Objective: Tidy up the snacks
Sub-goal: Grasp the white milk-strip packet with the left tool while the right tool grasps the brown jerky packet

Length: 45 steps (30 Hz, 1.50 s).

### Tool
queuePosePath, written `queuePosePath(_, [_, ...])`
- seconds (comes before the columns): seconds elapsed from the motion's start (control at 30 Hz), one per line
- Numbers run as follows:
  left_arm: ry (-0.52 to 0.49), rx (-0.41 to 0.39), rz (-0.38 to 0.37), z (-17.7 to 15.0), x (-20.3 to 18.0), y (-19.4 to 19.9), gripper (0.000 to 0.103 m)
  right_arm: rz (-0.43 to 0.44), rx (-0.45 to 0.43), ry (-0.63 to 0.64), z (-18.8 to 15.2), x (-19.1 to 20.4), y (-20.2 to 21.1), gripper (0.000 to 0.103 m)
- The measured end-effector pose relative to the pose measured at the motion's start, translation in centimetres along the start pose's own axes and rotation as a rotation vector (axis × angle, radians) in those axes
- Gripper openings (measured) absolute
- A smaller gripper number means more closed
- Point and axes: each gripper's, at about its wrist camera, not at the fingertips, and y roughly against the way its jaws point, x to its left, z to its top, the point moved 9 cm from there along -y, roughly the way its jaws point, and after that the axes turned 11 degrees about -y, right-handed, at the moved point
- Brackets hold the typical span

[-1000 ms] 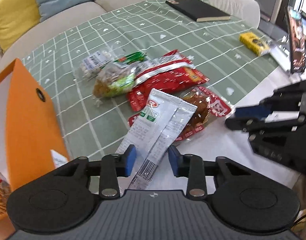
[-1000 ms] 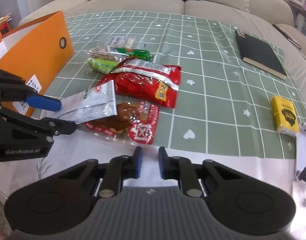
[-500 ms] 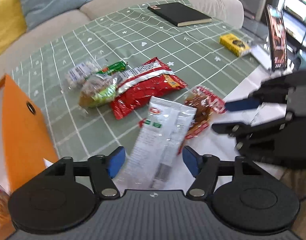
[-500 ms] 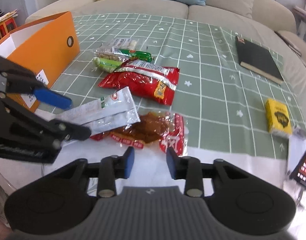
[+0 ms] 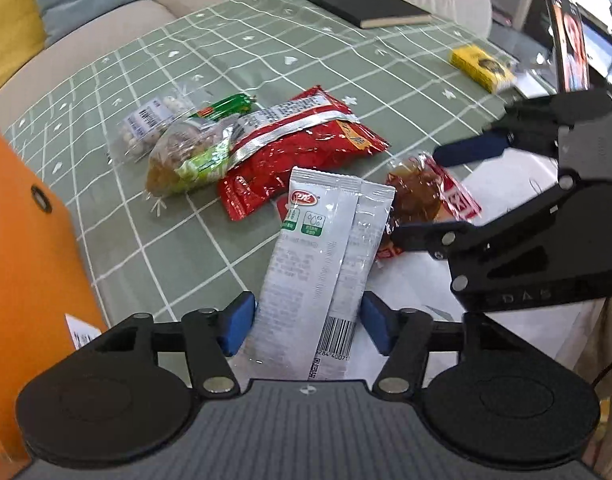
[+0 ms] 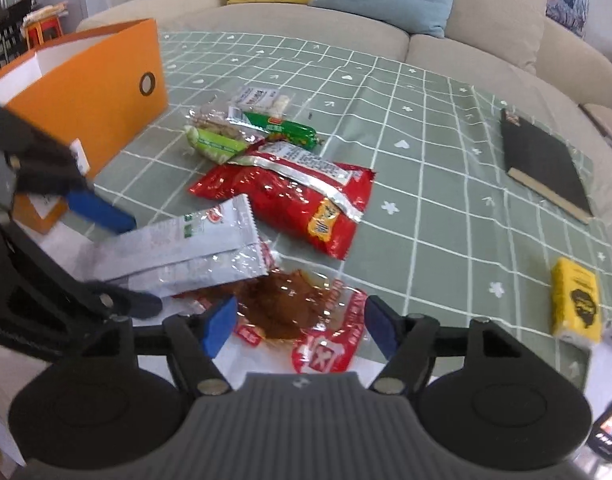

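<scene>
A matt green checked cloth [image 6: 446, 184] covers the surface. On it lie a glossy, crinkled red foil bag [image 6: 290, 196], a silvery-white plastic sachet [image 5: 322, 252] with a clear shiny edge, and a transparent film pack [image 6: 302, 316]. The orange box [image 6: 86, 100] looks like smooth matt card; the black notebook [image 6: 542, 160] is matt.
</scene>
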Motion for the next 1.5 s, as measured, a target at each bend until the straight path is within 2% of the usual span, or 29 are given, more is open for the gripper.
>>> queuePosePath(0.13, [0.101,-0.002,0.015,-0.7,0.4,0.5,0.063,0.007,0.013,0.006,-0.6,1.0,0.4,0.055])
queuePosePath(0.23, [0.202,0.030,0.048,-1.6,1.1,0.9,0.063,-0.006,0.043,-0.026,-1.4,1.4,0.7,0.055])
queuePosePath(0.37, [0.295,0.059,0.084,-3.0,1.6,1.4,0.063,0.057,0.072,-0.061,-2.7,3.0,1.7,0.055])
queuePosePath(0.5, [0.317,0.051,0.091,-3.7,1.6,1.8,0.063,0.086,0.091,-0.038,-3.7,4.8,2.3,0.054])
queuePosePath(0.67, [0.328,0.049,0.107,-4.1,2.1,1.8,0.065,0.048,0.022,-0.001,-2.5,4.5,3.0,0.054])
queuePosePath(0.73, [0.322,0.050,0.120,-4.0,2.1,1.7,0.067,0.033,-0.008,-0.008,-1.4,3.8,2.9,0.059])
queuePosePath(0.8, [0.327,0.044,0.119,-4.0,2.2,1.7,0.067,0.022,-0.038,-0.010,-0.6,3.2,2.7,0.076])
queuePosePath(0.93, [0.311,0.033,0.111,-3.8,2.2,1.6,0.068,0.022,-0.050,0.099,0.2,3.5,1.3,0.079])
queuePosePath(1.0, [0.306,0.030,0.104,-3.7,2.2,1.6,0.070,0.039,-0.040,0.174,0.2,3.7,0.4,0.086])
queuePosePath(1.07, [0.310,0.025,0.097,-3.8,2.2,1.6,0.074,0.069,-0.019,0.217,0.0,3.5,-0.2,0.088])
queuePosePath(1.13, [0.328,0.015,0.079,-3.6,2.2,1.6,0.081,0.094,0.010,0.224,-0.2,3.2,-0.9,0.088])
queuePosePath(1.33, [0.319,0.004,0.083,-3.3,2.2,1.4,0.082,0.156,0.034,0.144,-0.9,2.7,-1.1,0.086])
queuePosePath(1.5, [0.290,-0.002,0.097,-3.3,1.8,1.4,0.081,0.143,0.013,0.127,-1.9,3.4,0.1,0.068])
